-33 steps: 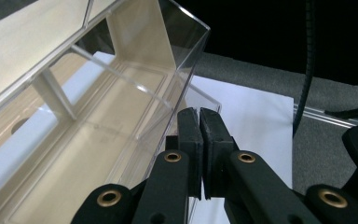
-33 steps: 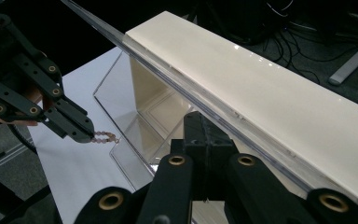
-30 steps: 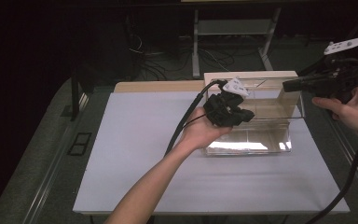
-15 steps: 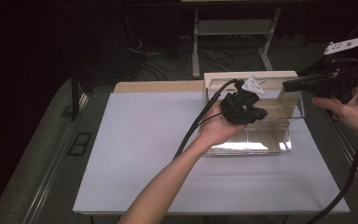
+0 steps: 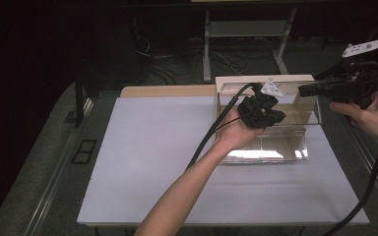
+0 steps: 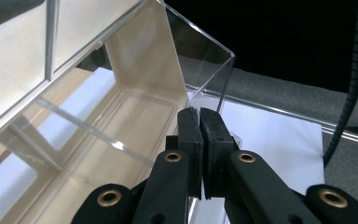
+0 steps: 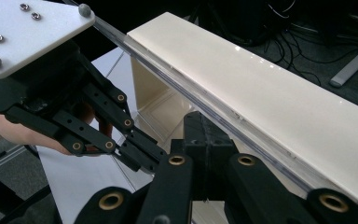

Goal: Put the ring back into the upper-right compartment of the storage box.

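Your left gripper [image 5: 270, 114], jaws pressed together on nothing, hovers over the clear plastic box [image 5: 268, 147] at the far right of the white table [image 5: 152, 162], while your right gripper [image 5: 307, 90] waits closed and empty at its right end. That box looks rigid, light, slick-walled and easily cracked, so pinch a thin wall near a corner. It sits open side up, long axis running left to right across the table.

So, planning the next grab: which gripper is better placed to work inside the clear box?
Left. The left gripper, jaws shut, hangs over the clear box; the right gripper sits at its far right corner, outside.
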Demonstrator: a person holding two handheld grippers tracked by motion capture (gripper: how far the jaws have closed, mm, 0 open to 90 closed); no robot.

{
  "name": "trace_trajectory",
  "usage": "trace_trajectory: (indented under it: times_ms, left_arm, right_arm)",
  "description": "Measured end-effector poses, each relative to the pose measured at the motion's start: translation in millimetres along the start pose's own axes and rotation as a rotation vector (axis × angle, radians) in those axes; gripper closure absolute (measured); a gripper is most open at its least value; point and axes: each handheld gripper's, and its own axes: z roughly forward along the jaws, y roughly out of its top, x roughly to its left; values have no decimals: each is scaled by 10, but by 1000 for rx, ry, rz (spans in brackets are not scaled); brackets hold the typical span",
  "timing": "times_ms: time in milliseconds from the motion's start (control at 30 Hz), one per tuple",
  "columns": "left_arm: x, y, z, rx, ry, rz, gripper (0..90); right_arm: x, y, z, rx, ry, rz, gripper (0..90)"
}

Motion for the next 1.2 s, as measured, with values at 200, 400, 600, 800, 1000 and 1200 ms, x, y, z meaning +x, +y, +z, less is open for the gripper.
trace_trajectory:
  times_ms: [200, 400, 600, 800, 1000, 1200]
  left_arm:
    - [-7, 33, 56, 0, 3, 18, 873]
    - [-19, 30, 57, -9, -6, 12, 858]
    - [-65, 5, -9, -20, -14, 12, 747]
    - [-98, -19, -120, -27, -20, 42, 616]
    - [-86, -59, -305, -52, -54, 21, 467]
    - [-121, -123, -471, -86, -58, -3, 346]
  right_arm:
    - [-2, 2, 0, -1, 0, 0, 895]
    - [-3, 1, -1, 0, 2, -1, 895]
    - [-2, 0, -1, 0, 1, -1, 895]
    - [0, -3, 0, -2, -1, 0, 895]
    - [2, -6, 1, -5, -2, 2, 895]
    - [8, -24, 0, -14, -2, 8, 894]
